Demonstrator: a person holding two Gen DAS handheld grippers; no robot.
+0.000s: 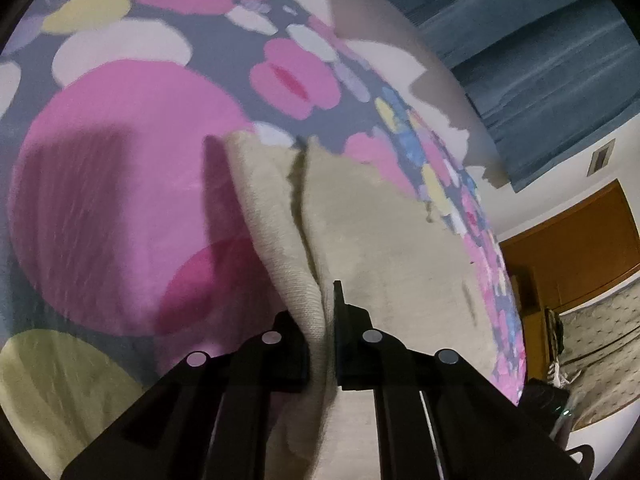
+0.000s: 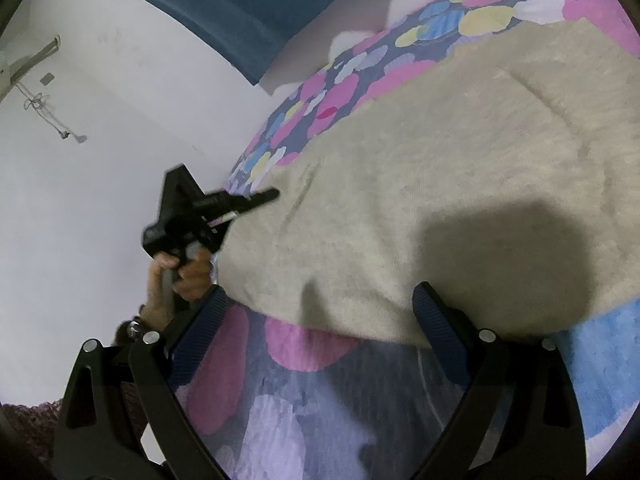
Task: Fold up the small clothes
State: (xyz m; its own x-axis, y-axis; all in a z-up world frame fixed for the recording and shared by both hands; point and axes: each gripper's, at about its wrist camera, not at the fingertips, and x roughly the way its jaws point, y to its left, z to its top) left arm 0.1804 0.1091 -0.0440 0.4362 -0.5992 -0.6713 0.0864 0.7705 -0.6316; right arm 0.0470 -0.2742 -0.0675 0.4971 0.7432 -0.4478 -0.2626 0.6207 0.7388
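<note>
Nearest the left wrist camera, the left gripper (image 1: pixel 322 344) has its black jaws clenched on a raised fold of the beige garment (image 1: pixel 384 240), the cloth pinched into a ridge that rises between them and runs away from the lens. The garment is a soft, knit-looking piece lying spread on a bed covered with a bedspread (image 1: pixel 120 208) printed in big pink, white, yellow and blue blobs on a grey ground. To the right of the ridge the beige cloth lies fairly flat; to the left it drops off onto a large pink blob of the print. In the right wrist view, the right gripper (image 2: pixel 320 332) hangs just over the near edge of the beige garment (image 2: pixel 420 168) with its jaws released and wide apart, the blue ribbed pads (image 2: pixel 434 328) holding nothing; the hem runs between them. A dark shadow falls on the cloth just ahead of these jaws. Further off in the same view, the left gripper (image 2: pixel 264 196) meets the far-left edge of the garment, and the person's hand (image 2: pixel 182 270) wraps its handle. Behind the bed stand a white wall (image 2: pixel 100 140) and a blue headboard (image 1: pixel 540 40); a brown wooden door (image 1: pixel 580 240) shows at the right of the left wrist view.
</note>
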